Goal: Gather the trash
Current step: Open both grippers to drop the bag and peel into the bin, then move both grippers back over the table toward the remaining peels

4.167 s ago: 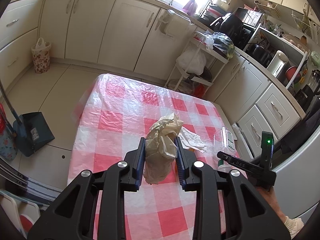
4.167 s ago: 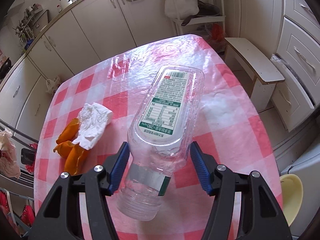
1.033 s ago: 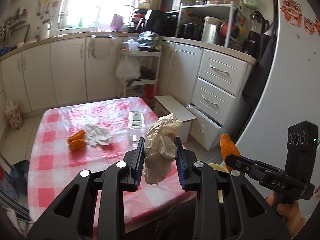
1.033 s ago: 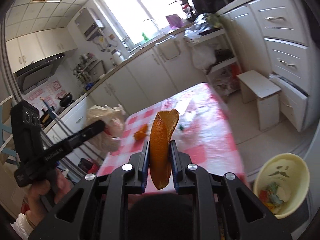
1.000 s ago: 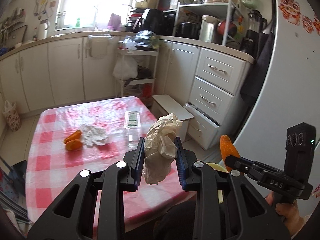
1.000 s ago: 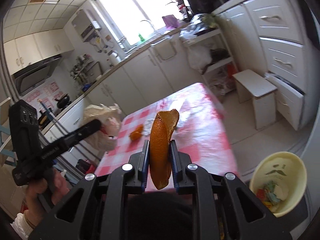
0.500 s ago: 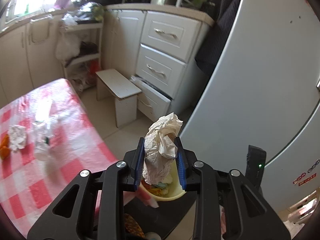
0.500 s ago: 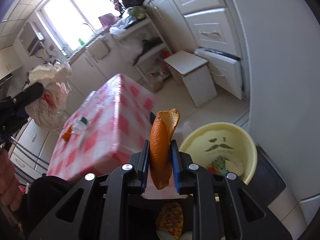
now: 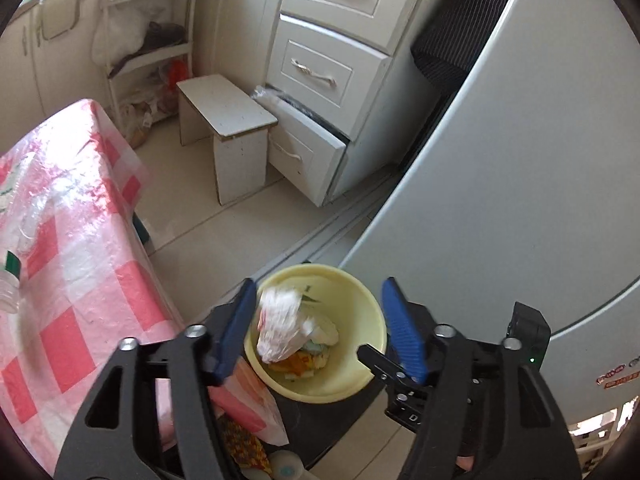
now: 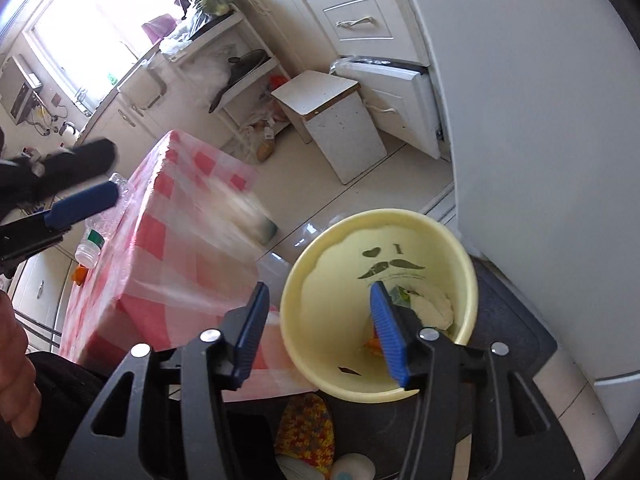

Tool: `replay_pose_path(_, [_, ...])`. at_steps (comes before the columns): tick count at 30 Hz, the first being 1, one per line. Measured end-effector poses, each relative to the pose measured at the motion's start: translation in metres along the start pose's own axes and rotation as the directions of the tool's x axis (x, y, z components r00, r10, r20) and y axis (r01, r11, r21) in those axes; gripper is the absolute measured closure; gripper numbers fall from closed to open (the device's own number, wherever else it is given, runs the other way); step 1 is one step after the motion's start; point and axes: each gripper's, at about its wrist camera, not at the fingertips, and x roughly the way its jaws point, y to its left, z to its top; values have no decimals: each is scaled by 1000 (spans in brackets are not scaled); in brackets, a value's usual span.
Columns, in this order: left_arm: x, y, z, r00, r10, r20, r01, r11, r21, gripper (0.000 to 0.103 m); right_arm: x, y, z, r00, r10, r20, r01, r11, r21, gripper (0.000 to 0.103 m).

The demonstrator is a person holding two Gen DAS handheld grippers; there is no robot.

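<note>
A pale yellow trash bin [image 9: 362,292] stands on the floor right below both grippers. My left gripper [image 9: 320,332] hangs over it with its jaws opening. The crumpled plastic bag [image 9: 280,328] is loose between the pads, touching neither, and falling toward the bin. In the right wrist view my right gripper [image 10: 318,336] hovers at the bin's rim [image 10: 380,220], jaws opening with nothing pressed between them. An orange peel [image 10: 373,344] lies inside the bin beside paper scraps. My left gripper [image 10: 112,170] shows at the upper left there. A clear bottle [image 10: 90,248] lies on the table.
The table with the pink checked cloth [image 9: 72,208] is to the left of the bin, and the white fridge [image 9: 520,160] is close on the right. Beyond stand a white stool [image 9: 228,112], a drawer unit with its bottom drawer ajar [image 9: 308,152] and a shelf rack [image 9: 148,52].
Both grippers swung away from the table and sank over the yellow bin. Their jaws spread: the left let go of the plastic bag and the right let go of the orange peel.
</note>
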Motion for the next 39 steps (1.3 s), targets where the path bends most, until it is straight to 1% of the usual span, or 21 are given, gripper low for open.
replay_pose_path(3, [-8, 2, -3, 999, 22, 36, -22, 1000, 4, 30, -2, -5, -1, 1000, -4, -4, 4, 999, 32, 46])
replay_pose_path(5, [-16, 3, -4, 997, 44, 63, -44, 999, 6, 25, -5, -4, -1, 1000, -4, -5, 4, 999, 38, 43])
replay_pose_path(8, [-27, 3, -4, 990, 78, 115, -81, 997, 18, 18, -6, 1, -1, 1000, -7, -4, 7, 999, 34, 38])
replay_pose_path(10, [-31, 5, -4, 987, 94, 133, -98, 995, 22, 15, -4, 3, 0, 1000, -6, -6, 6, 999, 32, 37])
replay_pose_path(15, [-44, 14, -7, 979, 123, 163, -126, 992, 6, 13, -4, 14, -2, 1000, -6, -10, 6, 1000, 14, 33])
replay_pose_path(19, [-51, 23, -9, 975, 130, 178, -129, 991, -17, 12, -5, 22, -3, 1000, -8, -11, 8, 1000, -6, 32])
replay_pose_path(28, [-57, 29, -12, 971, 138, 196, -135, 990, -31, 10, -7, 32, -7, 1000, -14, -16, 13, 999, -31, 32])
replay_pose_path(33, [-63, 35, -13, 966, 141, 216, -132, 990, -54, 10, -10, 38, -9, 1000, -13, -15, 13, 999, -46, 32])
replay_pose_path(37, [-78, 44, -16, 954, 127, 272, -105, 990, -95, 10, -14, 43, -11, 1000, -11, -10, 11, 998, -59, 32])
replay_pose_path(39, [-93, 56, -18, 939, 113, 324, -69, 988, -141, 10, -16, 46, -12, 1000, -10, -8, 9, 998, -68, 32])
